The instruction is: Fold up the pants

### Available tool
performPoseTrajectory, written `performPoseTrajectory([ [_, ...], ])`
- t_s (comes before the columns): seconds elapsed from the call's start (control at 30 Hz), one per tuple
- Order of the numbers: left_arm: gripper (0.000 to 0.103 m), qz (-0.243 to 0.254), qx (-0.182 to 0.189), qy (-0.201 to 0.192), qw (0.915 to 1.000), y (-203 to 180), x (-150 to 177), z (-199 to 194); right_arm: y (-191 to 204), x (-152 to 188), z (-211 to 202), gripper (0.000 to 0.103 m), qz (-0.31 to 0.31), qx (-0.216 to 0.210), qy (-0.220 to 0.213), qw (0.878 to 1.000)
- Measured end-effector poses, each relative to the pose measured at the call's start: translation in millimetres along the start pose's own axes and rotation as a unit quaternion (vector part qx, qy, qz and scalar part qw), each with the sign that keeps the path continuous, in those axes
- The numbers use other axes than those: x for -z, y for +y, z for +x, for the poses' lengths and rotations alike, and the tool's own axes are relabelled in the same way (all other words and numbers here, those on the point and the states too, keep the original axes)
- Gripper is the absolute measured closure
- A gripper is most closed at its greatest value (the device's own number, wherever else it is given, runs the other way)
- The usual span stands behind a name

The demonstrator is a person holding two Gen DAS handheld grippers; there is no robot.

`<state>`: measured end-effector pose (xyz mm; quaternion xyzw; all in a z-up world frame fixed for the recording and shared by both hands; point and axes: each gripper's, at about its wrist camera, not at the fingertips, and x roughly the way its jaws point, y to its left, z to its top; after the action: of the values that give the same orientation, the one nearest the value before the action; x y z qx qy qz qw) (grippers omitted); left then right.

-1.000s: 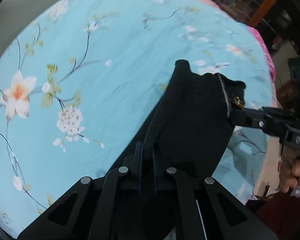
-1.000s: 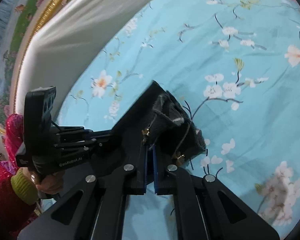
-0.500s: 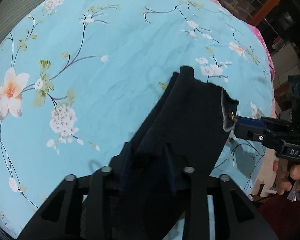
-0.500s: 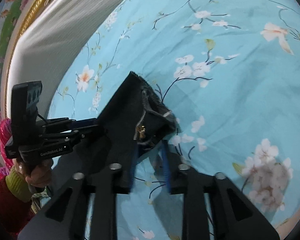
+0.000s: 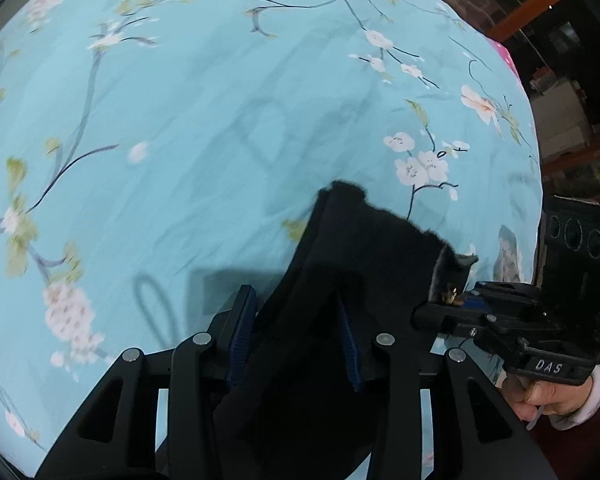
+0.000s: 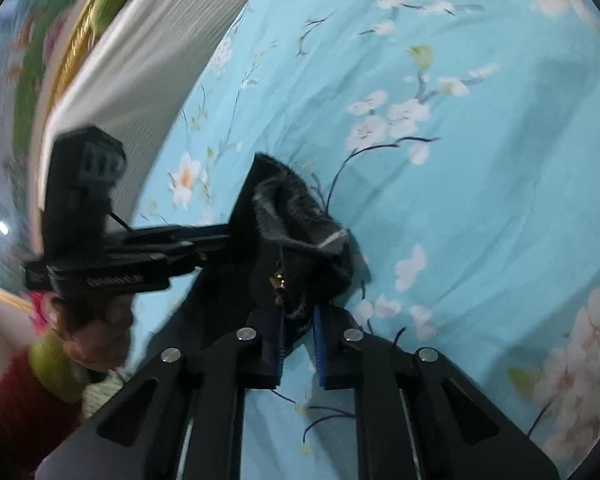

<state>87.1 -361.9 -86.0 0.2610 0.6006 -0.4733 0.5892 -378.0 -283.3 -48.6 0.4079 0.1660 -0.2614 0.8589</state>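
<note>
The black pants (image 5: pixel 352 280) lay on the floral blue bedsheet (image 5: pixel 200 140), folded into a narrow band. The left tongs (image 5: pixel 296 340) stood wide, the cloth passing loosely between them. The right tongs (image 6: pixel 300 344) were narrowly parted at the zipper (image 6: pixel 277 280) end.

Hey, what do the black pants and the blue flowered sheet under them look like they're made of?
Pants: likely a thick matte knit or fleece, judging by the fuzzy grey inner edge and a small brass zipper pull. Sheet: thin, smooth printed woven cloth, maybe cotton, with fine creases.
</note>
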Motion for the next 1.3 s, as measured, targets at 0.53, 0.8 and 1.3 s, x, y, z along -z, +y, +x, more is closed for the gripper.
performPoseTrajectory([
  [0.53, 0.093, 0.000, 0.009, -0.077, 0.9970, -23.0, 13.3, -42.0, 44.3, -8.3, -20.0, 0.091, -0.120, -0.016, 0.008, 0.993],
  [0.8, 0.094, -0.033, 0.016, -0.141, 0.9894, -1.0, 67.6, -102.9, 112.9, 7.9, -16.1, 0.091, -0.186, -0.055, 0.016, 0.981],
  [1.3, 0.094, -0.135, 0.004, -0.187, 0.9729, 76.1, 194.5, -151.8, 199.4, 60.5, 59.1, 0.091, -0.279, -0.116, 0.131, 0.944],
])
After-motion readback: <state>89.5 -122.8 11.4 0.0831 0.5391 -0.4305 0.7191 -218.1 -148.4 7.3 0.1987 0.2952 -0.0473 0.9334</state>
